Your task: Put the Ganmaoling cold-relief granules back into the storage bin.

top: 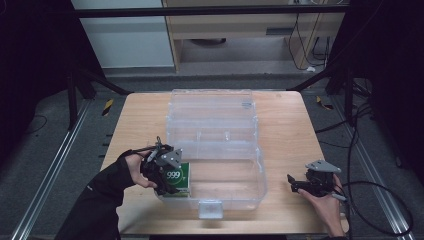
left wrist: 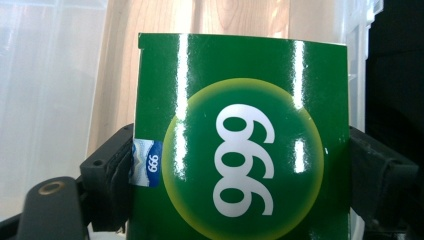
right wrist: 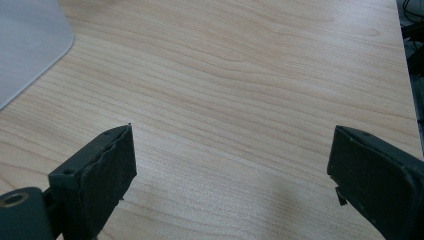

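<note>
The left gripper [top: 167, 172] has its fingers [left wrist: 107, 172] clenched on the two side faces of a glossy green cardboard box printed with a white "999" in a yellow-rimmed disc [left wrist: 240, 150], and holds it at the near left corner of a clear plastic storage bin with a hinged lid thrown open behind it [top: 220, 150], which stands in the middle of the pale wooden worktop [top: 290, 130]. Whether the box already rests on the bin's floor or hangs just above it cannot be told. The right gripper [top: 302, 184] sits low over the worktop to the right of the bin, well apart from it, its fingers [right wrist: 100, 170] released wide with nothing between them. The likely trouble is the tight corner: the box stands just beside the bin's left wall, so a finger could catch that wall on opening and drag the bin or tip the box, and the slick card could slip if the grip eases early. The high view gives the box's place in the bin and both hands; the left gripper view adds the finger contact on the box's sides, its print reading upside down, and a small blue label [left wrist: 148, 164] by one finger; the right gripper view adds the bare wood grain and a rounded corner of the clear plastic [right wrist: 30, 45].
</note>
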